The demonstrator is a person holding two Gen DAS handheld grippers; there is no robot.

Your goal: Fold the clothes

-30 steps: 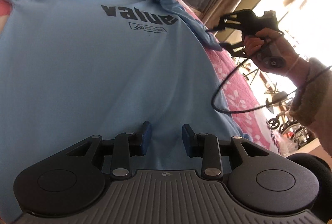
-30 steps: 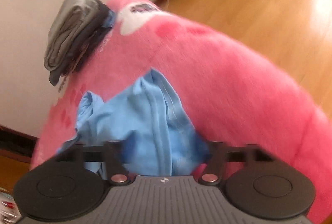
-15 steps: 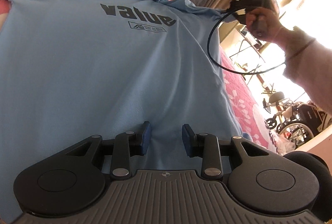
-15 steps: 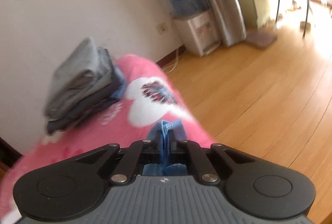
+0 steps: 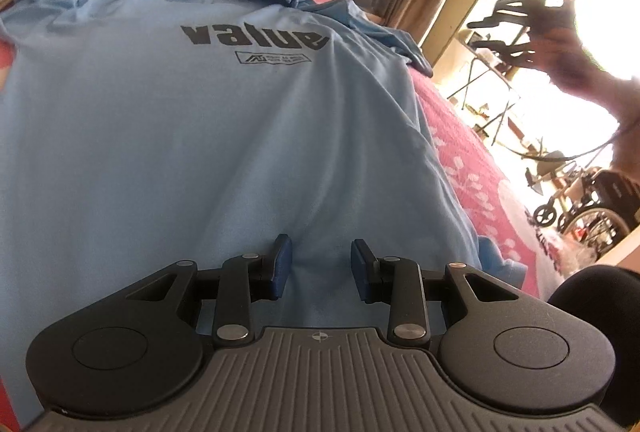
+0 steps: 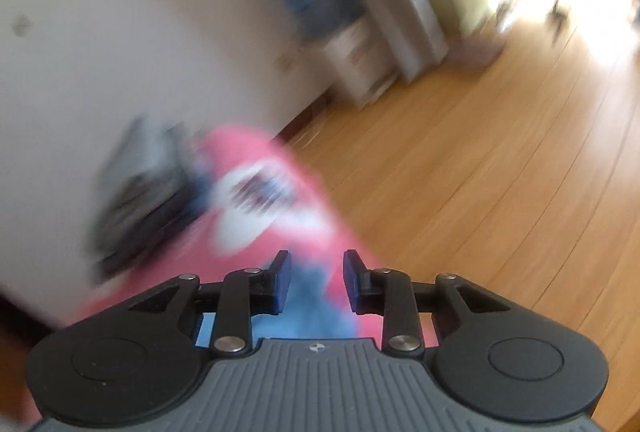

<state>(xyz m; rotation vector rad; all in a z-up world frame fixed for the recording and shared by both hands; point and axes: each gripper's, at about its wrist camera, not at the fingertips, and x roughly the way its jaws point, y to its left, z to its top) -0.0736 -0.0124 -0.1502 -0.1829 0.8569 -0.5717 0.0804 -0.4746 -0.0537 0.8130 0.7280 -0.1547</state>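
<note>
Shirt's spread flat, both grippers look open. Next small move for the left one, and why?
Probably ease the left gripper down and close on the blue T-shirt at the near hem. Its jaws stand open just over the fabric, holding nothing. The shirt lies flat, print up, on the pink blanket, and the right gripper is open and off the cloth, so no fold has begun.

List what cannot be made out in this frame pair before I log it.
- Right wrist view: motion blur smears the folded clothes pile and the appliance by the wall.
- Left wrist view: the right gripper and hand are blurred against window glare.
- Left wrist view: the blue T-shirt hem is hidden behind the left gripper.
</note>
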